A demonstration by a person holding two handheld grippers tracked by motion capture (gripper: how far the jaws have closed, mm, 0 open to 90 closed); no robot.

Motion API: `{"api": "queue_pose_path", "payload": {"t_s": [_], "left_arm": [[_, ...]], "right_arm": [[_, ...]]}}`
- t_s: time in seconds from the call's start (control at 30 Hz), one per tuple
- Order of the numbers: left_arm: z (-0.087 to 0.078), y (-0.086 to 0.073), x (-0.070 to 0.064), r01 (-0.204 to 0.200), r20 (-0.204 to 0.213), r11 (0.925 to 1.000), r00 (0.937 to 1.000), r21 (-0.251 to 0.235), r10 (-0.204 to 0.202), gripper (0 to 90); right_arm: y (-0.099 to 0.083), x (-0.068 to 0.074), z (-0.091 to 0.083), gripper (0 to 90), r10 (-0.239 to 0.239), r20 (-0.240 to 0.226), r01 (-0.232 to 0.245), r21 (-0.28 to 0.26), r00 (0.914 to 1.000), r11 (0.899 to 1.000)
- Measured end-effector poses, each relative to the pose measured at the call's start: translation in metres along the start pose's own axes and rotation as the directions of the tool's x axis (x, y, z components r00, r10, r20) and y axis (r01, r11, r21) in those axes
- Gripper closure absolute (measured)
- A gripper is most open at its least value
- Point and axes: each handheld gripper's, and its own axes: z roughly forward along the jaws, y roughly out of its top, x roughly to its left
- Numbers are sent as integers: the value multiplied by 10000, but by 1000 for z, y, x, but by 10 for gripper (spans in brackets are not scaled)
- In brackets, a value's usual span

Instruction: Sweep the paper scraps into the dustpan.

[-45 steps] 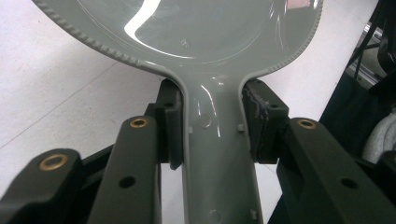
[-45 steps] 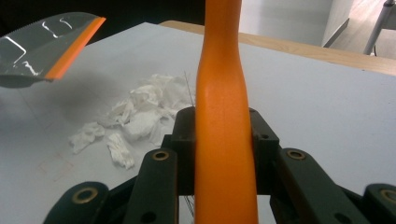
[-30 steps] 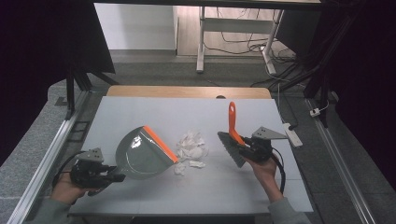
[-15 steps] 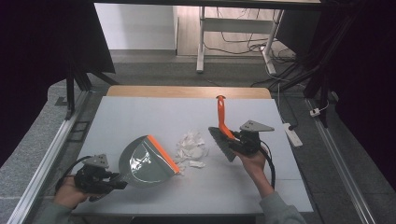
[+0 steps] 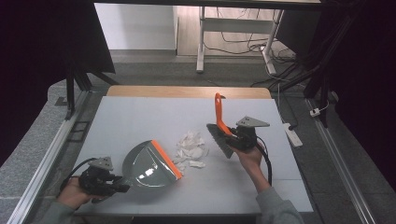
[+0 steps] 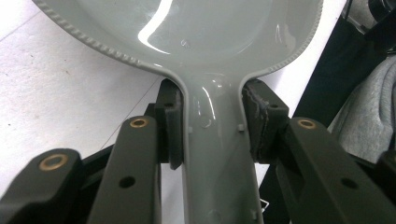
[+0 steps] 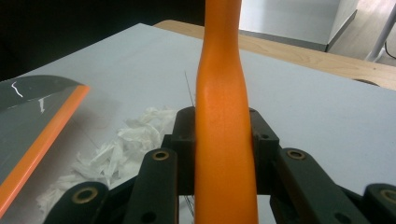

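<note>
Left gripper (image 5: 122,183) is clamped tight on the grey dustpan (image 5: 149,163) handle, right gripper (image 5: 232,138) pinches the orange brush (image 5: 220,122), paper scraps (image 5: 190,150) sit between them, so I'd keep the pan lip flat and sweep low toward it.

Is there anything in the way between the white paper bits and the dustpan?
Nothing visible blocks them. The paper scraps lie on the table right at the orange lip of the dustpan, which the left tool grips by its handle. The brush, held in the right tool, sits on the pile's far side.
</note>
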Motion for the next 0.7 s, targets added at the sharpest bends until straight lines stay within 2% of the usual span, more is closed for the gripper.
{"api": "queue_pose_path", "payload": {"t_s": [0.57, 0.7], "left_arm": [[7, -5, -1, -25, 246, 9996, 9997, 277, 18, 617], [8, -3, -2, -145, 353, 9995, 9993, 294, 135, 618]], "right_arm": [[8, 0, 20, 702, -178, -5, 178, 75, 9998, 9998], [11, -1, 26, 702, -319, 102, 318, 85, 9994, 9995]]}}
